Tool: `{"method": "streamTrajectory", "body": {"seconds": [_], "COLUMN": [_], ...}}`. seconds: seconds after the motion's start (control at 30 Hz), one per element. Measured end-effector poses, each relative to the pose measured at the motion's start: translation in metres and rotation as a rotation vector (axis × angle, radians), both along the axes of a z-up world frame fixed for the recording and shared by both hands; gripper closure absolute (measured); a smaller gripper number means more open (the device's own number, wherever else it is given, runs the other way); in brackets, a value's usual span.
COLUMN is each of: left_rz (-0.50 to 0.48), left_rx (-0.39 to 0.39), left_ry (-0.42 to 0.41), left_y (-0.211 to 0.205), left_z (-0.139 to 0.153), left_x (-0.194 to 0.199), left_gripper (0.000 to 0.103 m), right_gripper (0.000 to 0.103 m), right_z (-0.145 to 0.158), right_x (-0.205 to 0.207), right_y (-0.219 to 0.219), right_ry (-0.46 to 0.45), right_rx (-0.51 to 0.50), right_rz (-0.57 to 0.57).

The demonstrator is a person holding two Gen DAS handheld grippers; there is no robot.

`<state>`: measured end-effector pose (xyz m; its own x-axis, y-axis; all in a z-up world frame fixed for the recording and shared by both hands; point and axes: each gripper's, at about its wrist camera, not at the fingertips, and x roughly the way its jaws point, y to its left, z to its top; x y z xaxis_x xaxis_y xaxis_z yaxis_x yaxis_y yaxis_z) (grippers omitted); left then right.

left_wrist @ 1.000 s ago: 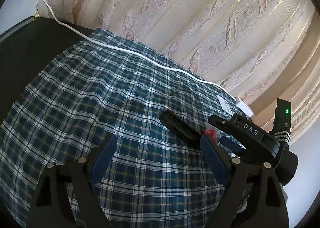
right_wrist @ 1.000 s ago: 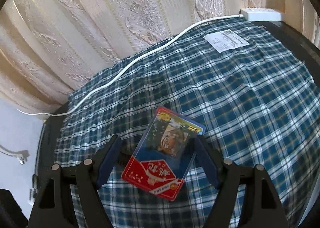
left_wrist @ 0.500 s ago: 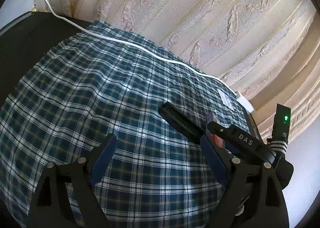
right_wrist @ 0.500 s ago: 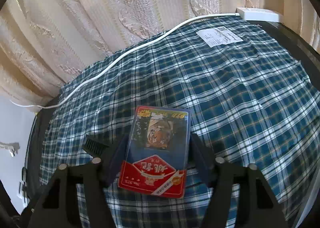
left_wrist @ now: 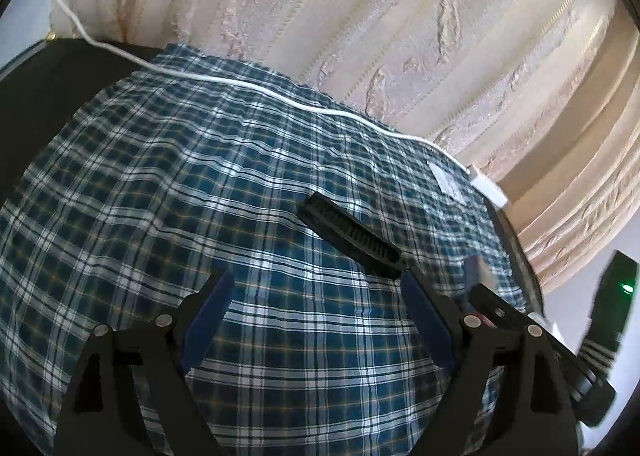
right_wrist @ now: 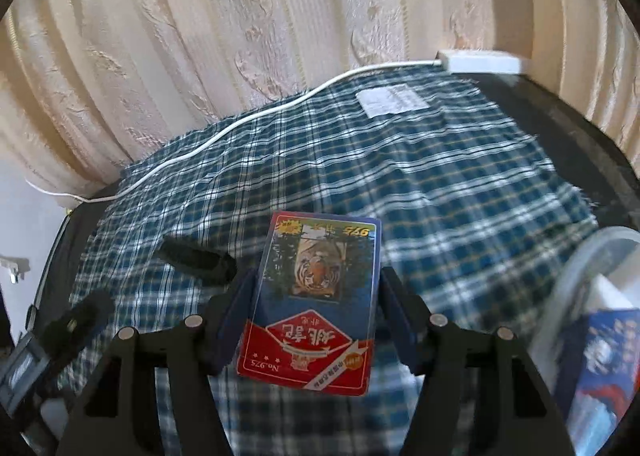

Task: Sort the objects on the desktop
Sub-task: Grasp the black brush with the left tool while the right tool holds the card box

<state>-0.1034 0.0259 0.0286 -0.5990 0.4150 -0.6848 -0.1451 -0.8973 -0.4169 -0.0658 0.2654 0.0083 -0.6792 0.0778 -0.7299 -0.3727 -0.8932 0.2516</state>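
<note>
Between the fingers of the right tool, a card pack is sitting clamped by its long edges and lifted off the plaid cloth — probably being carried toward the clear bin at right. It is showing a tiger picture over a red panel. The left tool is gaping empty — the black comb is lying just ahead.
</note>
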Motion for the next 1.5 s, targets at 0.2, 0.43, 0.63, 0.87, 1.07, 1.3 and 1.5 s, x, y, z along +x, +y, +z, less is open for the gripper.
{"method": "streamTrajectory", "body": {"seconds": [0.2,0.43,0.63,0.87,1.07,1.3,1.5], "left_rz": [-0.022,0.069,0.119,0.171,0.116,0.081,0.075], "left_rx": [-0.021,-0.015,-0.075,-0.145,-0.271,-0.329,-0.345], "left_ry": [-0.035,-0.089,-0.101,-0.133,-0.117,-0.109,-0.087], "left_y": [0.025,0.042,0.07,0.087,0.093,0.069,0.063], "left_z": [0.002,-0.002,-0.005,-0.017,-0.019,-0.02,-0.021], "left_x": [-0.003,-0.02,-0.04,-0.06,-0.061,-0.051,-0.051], "left_gripper": [0.015,0.015,0.015,0.015,0.015,0.015,0.018], "right_gripper": [0.036,0.036,0.036,0.036,0.036,0.036,0.036], "right_z": [0.001,-0.004,-0.005,0.002,0.006,0.008,0.006], "right_x": [0.023,0.037,0.045,0.052,0.055,0.057,0.057], "right_y": [-0.004,-0.002,0.003,0.005,0.008,0.01,0.008], "right_ry": [0.026,0.034,0.056,0.088,0.102,0.104,0.098], "right_rx": [0.047,0.055,0.033,0.017,-0.007,-0.016,-0.012], "right_rz": [0.011,0.039,0.05,0.063,0.06,0.059,0.058]}}
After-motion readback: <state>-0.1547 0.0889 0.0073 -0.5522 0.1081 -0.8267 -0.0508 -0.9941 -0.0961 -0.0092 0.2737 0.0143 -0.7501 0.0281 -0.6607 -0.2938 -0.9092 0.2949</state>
